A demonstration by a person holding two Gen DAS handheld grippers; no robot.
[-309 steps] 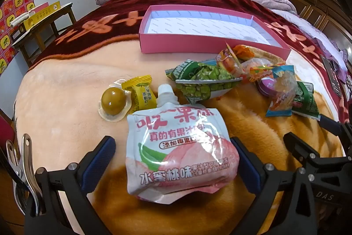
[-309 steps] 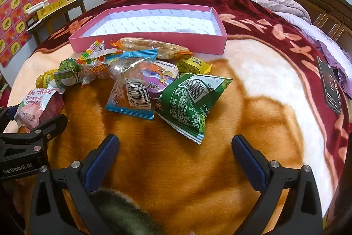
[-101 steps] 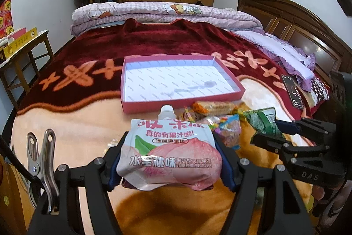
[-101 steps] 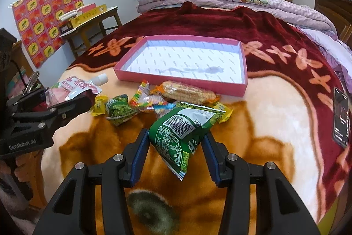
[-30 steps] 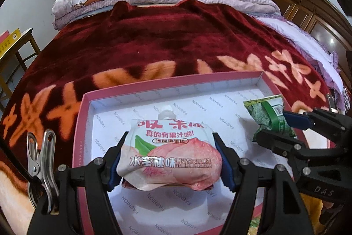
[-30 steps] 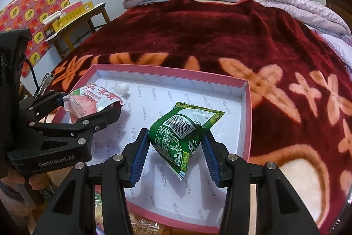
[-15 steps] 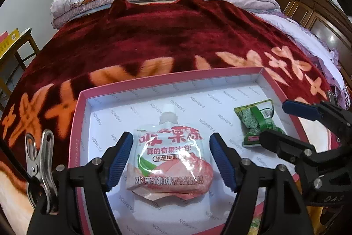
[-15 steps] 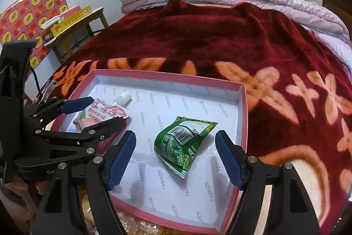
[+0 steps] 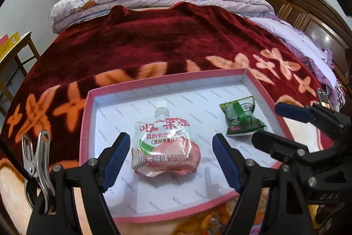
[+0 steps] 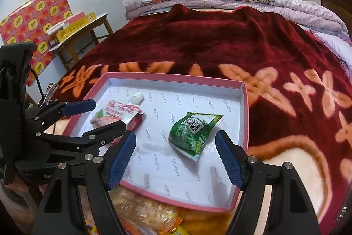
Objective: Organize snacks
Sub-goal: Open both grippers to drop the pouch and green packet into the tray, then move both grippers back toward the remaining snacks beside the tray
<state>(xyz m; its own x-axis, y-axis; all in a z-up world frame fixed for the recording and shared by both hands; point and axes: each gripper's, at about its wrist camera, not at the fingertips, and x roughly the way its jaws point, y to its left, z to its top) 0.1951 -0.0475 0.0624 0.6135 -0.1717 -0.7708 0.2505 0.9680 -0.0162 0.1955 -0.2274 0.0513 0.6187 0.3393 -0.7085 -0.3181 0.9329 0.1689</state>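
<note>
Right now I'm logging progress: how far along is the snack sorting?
Done: the peach jelly pouch and green snack packet lie in the pink box. In hand: nothing; the left tool and right tool are open. Left: wrapped snacks lie outside the box's near edge.

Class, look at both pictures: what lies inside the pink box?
Inside the pink box lie a peach jelly pouch and a green snack bag, apart. The rest is bare white lining. Gripper arms hide parts of the near floor.
</note>
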